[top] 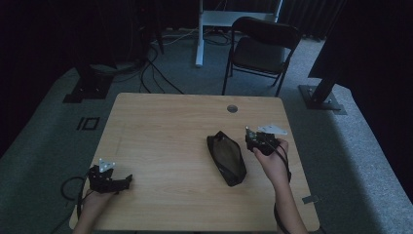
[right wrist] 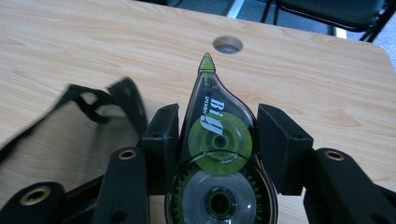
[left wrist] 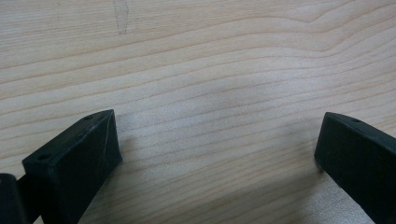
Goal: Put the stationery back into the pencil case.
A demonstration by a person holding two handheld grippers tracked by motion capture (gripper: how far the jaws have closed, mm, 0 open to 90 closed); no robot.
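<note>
A correction tape dispenser point(right wrist: 217, 140), clear with green reels and a green tip, sits between the jaws of my right gripper point(right wrist: 218, 135), which is shut on it above the table. In the high view that right gripper point(top: 256, 140) hovers just right of a black pencil pouch point(top: 226, 157) lying open on the wooden table point(top: 165, 131). The pouch's edge point(right wrist: 100, 100) shows at the left of the right gripper view. My left gripper point(top: 127, 179) rests low at the table's front left, open, with bare wood point(left wrist: 219, 130) between its fingers point(left wrist: 74, 158).
A round cable hole point(top: 232, 108) sits near the table's far edge. A black folding chair point(top: 263, 48) and a white desk leg point(top: 199, 34) stand beyond the table. Cables run over the grey carpet at the back left.
</note>
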